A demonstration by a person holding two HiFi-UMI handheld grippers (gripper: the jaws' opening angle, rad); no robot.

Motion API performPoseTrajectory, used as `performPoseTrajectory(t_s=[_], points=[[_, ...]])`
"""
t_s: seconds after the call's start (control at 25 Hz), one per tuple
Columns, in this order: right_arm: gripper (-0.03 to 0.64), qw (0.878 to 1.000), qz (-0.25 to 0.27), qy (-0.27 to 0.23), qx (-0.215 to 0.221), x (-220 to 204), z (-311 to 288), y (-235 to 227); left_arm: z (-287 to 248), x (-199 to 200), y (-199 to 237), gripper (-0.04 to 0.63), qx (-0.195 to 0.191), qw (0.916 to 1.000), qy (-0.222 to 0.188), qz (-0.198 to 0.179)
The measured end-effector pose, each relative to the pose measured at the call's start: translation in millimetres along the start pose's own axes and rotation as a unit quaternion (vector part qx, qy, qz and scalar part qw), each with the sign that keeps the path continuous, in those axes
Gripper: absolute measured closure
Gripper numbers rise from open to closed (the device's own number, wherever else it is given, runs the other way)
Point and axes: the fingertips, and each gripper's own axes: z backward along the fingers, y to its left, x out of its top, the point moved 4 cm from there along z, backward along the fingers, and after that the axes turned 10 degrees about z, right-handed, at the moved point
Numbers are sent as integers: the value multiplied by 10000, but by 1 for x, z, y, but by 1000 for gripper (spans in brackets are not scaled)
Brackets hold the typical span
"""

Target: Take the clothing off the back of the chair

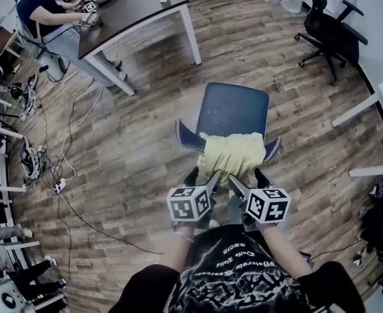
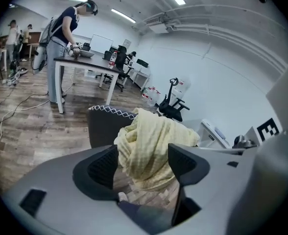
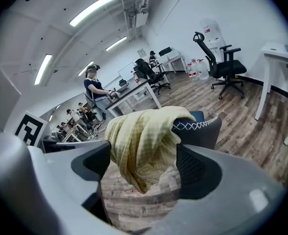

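In the head view, a pale yellow crumpled cloth garment [image 1: 232,155] hangs over the back of a dark blue padded chair [image 1: 234,109] at the middle of the frame. Just below it, the left gripper [image 1: 203,178] and the right gripper [image 1: 250,180] point up at the garment side by side, each with its jaws apart. A dark-topped table with white legs [image 1: 136,5] and a seated person [image 1: 45,12] fill the upper left.

In the left gripper view, the jaws stand wide. The garment shows in the gap between them but is not clamped, and it sits on the chair back with white zigzag stitching at centre.

In the right gripper view, the jaws are likewise spread. The garment hangs in the gap at centre, unpinched, draped over the chair's stitched edge at centre right.
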Motion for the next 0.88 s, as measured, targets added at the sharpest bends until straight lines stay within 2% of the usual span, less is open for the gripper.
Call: performPoseTrajectory(t_s=[0.08,0.24,0.48,0.72,0.88], points=[[209,9999,-64,98,50,0,-7,-3,-5,0,0,288,-51,9997,180,-130],[209,9995,-123,258,159,0,-21,-3,-15,2,6,288,-184,9989,431,-73],[215,9989,-245,327,222,7,-34,-6,-27,4,6,290,-129,9983,561,-78],[334,9976,-313,543,282,7,-40,-13,-42,2,0,291,-289,9958,869,41],[409,9961,-278,739,387,7,-43,-14,-50,-1,-5,310,-271,9963,816,11]])
